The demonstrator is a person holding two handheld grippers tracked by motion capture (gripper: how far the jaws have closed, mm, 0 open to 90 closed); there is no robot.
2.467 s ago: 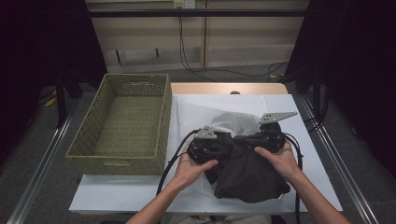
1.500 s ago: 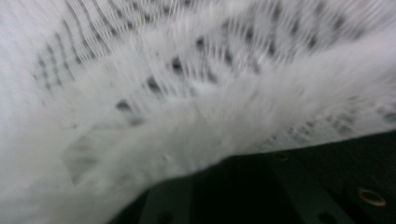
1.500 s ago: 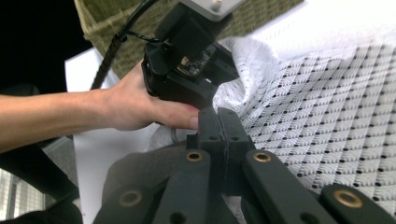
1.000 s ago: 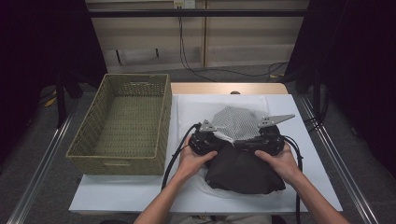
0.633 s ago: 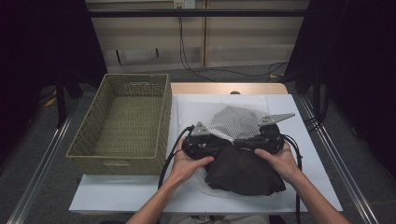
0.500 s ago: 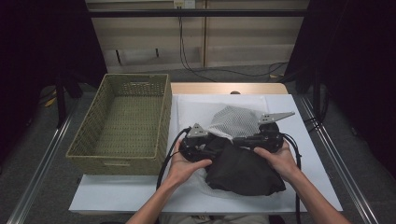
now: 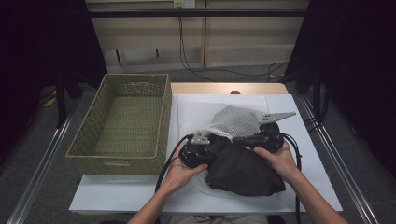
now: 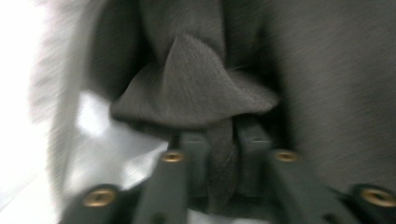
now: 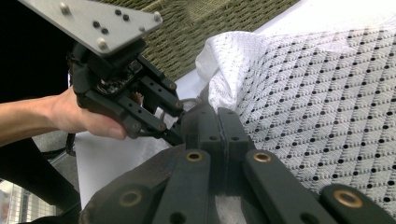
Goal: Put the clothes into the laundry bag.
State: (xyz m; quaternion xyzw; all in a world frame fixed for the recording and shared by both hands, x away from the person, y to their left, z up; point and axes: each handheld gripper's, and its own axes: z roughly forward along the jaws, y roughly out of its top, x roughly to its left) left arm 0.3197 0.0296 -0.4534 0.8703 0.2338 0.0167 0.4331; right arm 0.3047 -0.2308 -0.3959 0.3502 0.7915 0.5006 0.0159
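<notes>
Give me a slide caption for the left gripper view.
Left gripper shut on a bunched fold of dark grey cloth, with white mesh fabric blurred beside it.

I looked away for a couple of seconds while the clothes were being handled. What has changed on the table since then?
The left gripper has slid left along the dark garment, away from the right gripper, drawing out its top edge. Both stay clamped on cloth. More of the white mesh fabric is uncovered. The wicker basket and the white table are unchanged.
</notes>
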